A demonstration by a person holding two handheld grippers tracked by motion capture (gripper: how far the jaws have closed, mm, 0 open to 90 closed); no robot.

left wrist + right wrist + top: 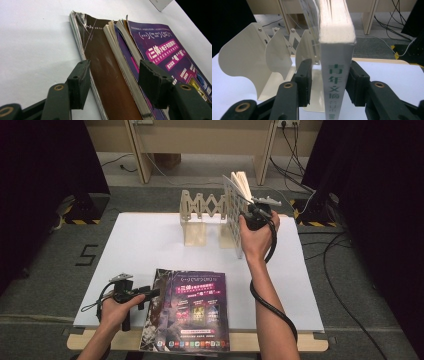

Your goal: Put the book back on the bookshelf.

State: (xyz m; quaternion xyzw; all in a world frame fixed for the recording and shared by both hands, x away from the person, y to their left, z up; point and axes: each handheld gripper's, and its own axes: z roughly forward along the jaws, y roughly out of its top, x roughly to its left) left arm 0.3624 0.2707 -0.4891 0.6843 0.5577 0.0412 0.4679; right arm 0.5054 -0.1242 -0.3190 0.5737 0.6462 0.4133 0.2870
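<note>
Three dividers beside upright book

Left gripper low, jaws apart, right gripper raised at arm's reach, jaws apart.

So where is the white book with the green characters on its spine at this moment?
The white book stands upright between the jaws of the right gripper, at the right end of the cream folding book rack on the far side of the table.

Bare forearms without sleeves, matte black left gripper and right gripper, ribbed pads, brass pivot pins, grey three-cornered top plates, black trailing cables
</note>
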